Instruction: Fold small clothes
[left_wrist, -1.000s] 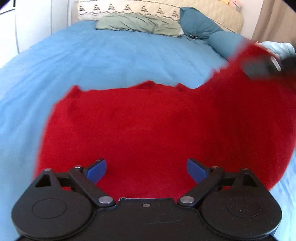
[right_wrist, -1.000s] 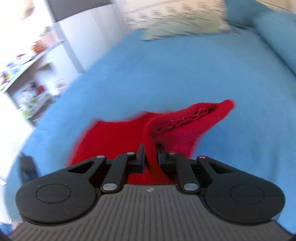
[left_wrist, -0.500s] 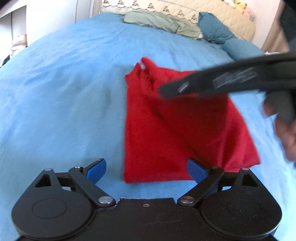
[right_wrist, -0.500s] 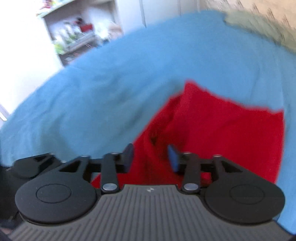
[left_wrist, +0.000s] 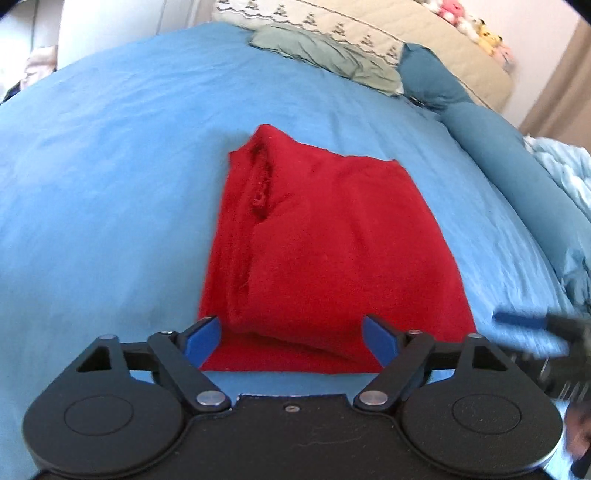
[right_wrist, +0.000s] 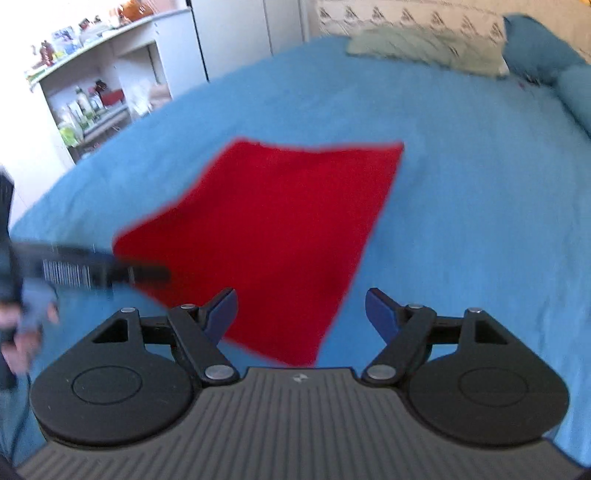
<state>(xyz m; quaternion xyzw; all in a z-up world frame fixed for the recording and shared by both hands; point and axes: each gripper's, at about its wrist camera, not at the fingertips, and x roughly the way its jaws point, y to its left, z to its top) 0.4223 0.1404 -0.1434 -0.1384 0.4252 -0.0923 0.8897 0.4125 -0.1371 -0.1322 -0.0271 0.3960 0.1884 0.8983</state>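
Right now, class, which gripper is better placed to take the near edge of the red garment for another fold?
Left. The left gripper is open, squarely straddling the red garment's near edge. The right gripper is also open but faces only its corner.

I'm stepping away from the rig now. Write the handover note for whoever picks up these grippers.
Left gripper: open, empty, at the near edge of the red garment.
Right gripper: open, empty, over the garment's near corner.
Garment: lies folded into a rough rectangle on the blue bedsheet, with a doubled layer along its left side.
Done: at least one fold.
Left: possibly another fold to make it smaller, then tidy the edges.
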